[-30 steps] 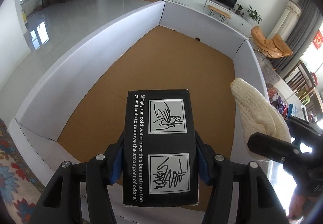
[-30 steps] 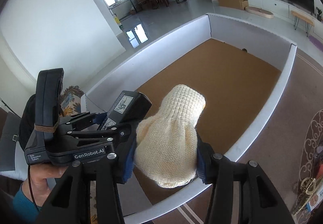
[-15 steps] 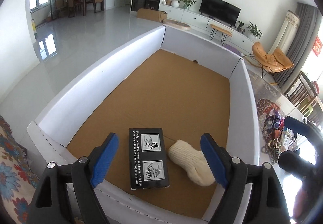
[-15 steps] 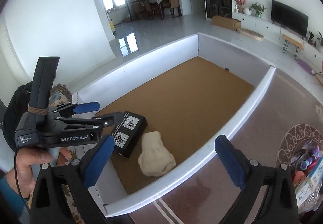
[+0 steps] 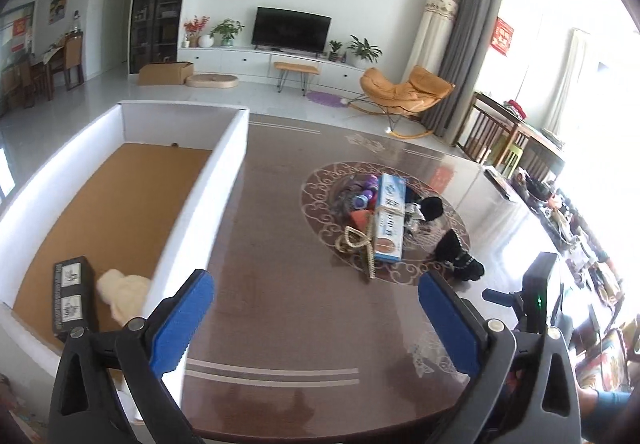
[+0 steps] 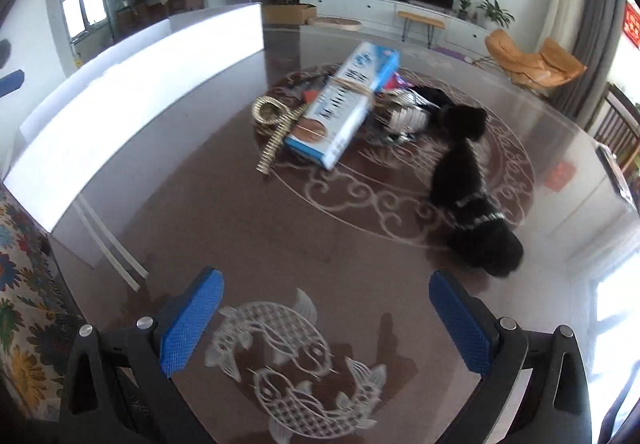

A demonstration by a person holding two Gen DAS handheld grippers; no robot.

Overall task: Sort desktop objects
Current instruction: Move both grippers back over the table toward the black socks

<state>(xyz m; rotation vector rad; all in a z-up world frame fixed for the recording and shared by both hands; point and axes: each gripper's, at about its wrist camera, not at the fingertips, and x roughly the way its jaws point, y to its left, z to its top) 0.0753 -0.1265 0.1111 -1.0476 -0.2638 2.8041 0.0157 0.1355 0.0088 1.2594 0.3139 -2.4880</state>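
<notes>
I have both grippers over the table, clear of the bin. Left gripper: jaws have just been opening and now stand fully apart, with nothing between the blue pads. Right gripper: jaws have likewise just been opening, now spread wide and empty — only the table's fish inlay shows between them.

Sorted items: the black box and the cream mitt lie side by side on the bin's brown floor, at its near end.

Unsorted items: a pile at the table's centre — a blue carton lying across the top, a gold chain against its near end, and a black plush just to the right.
</notes>
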